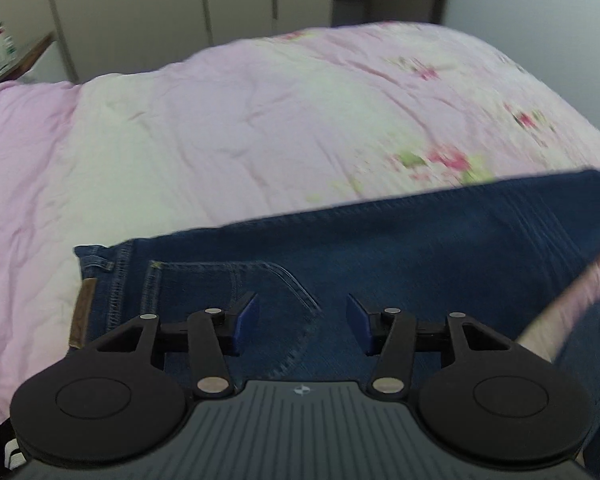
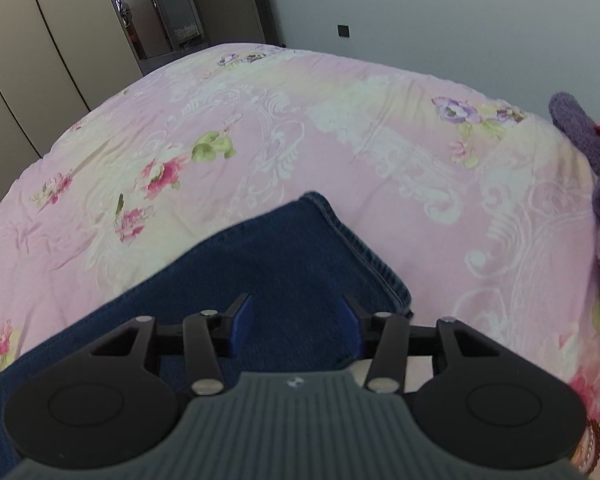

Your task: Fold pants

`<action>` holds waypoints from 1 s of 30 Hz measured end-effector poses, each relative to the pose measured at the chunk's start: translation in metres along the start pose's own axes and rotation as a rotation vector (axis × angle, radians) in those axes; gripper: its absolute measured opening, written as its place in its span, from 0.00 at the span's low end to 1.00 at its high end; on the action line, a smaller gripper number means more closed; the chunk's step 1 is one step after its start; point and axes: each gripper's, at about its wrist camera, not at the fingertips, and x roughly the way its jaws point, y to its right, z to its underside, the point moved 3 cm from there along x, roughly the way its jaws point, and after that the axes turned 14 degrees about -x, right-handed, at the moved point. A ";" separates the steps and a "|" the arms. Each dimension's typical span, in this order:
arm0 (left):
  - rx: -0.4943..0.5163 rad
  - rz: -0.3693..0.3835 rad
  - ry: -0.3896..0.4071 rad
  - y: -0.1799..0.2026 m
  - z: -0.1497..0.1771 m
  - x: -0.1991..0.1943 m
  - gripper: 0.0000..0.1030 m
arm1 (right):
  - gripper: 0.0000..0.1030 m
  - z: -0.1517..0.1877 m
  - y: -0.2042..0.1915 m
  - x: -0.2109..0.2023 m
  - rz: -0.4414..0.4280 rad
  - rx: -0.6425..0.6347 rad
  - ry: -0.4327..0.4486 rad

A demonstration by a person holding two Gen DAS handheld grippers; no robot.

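Jeans flat on floral bedspread, left gripper gaping above.

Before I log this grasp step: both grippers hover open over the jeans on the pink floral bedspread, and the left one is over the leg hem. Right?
Not quite: the left gripper is over the back pocket near the waistband, as the left wrist view shows. The rest holds.

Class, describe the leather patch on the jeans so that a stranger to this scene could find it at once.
Start at the pink floral bedspread and find the blue jeans lying across it. Follow them to the waistband end at the left of the left wrist view. The patch sits there: a small brown leather rectangle, the only brown piece on the denim.
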 end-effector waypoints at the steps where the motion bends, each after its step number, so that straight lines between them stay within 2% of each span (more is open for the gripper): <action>1: 0.048 0.008 -0.033 0.010 0.008 0.000 0.58 | 0.43 0.008 0.004 -0.003 -0.002 0.000 -0.008; 3: 0.167 0.028 -0.104 0.033 0.034 -0.003 0.58 | 0.43 0.024 0.009 -0.012 -0.014 -0.007 -0.013; 7: 0.390 -0.009 -0.191 0.066 0.086 -0.002 0.58 | 0.43 0.047 0.006 -0.032 -0.054 -0.053 -0.007; 10: 0.511 -0.078 -0.189 0.082 0.119 0.012 0.58 | 0.43 0.057 -0.011 -0.045 -0.114 -0.098 -0.002; 12: 0.555 -0.101 -0.187 0.087 0.131 0.025 0.59 | 0.43 0.060 -0.032 -0.052 -0.167 -0.138 -0.004; 14: 0.579 -0.137 -0.150 0.091 0.134 0.040 0.59 | 0.43 0.059 -0.060 -0.059 -0.224 -0.190 0.001; 15: 0.578 -0.168 -0.131 0.090 0.133 0.047 0.58 | 0.43 0.058 -0.075 -0.063 -0.252 -0.217 0.004; 16: 0.571 -0.192 -0.124 0.089 0.131 0.052 0.46 | 0.43 0.056 -0.093 -0.069 -0.286 -0.247 0.008; 17: 0.546 -0.200 -0.121 0.087 0.127 0.055 0.38 | 0.43 0.055 -0.109 -0.075 -0.321 -0.277 0.013; 19: 0.461 -0.158 -0.105 0.077 0.114 0.050 0.20 | 0.44 0.052 -0.143 -0.089 -0.391 -0.344 0.022; 21: 0.391 -0.111 -0.084 0.068 0.101 0.039 0.08 | 0.46 0.051 -0.184 -0.106 -0.457 -0.446 0.026; 24: 0.342 -0.084 -0.049 0.060 0.084 0.023 0.03 | 0.47 0.057 -0.245 -0.128 -0.542 -0.628 0.011; 28: 0.271 -0.023 -0.046 0.049 0.064 0.012 0.02 | 0.49 0.075 -0.329 -0.155 -0.642 -0.877 -0.015; 30: 0.247 0.009 -0.067 0.046 0.058 0.011 0.02 | 0.49 0.091 -0.367 -0.165 -0.716 -0.962 -0.029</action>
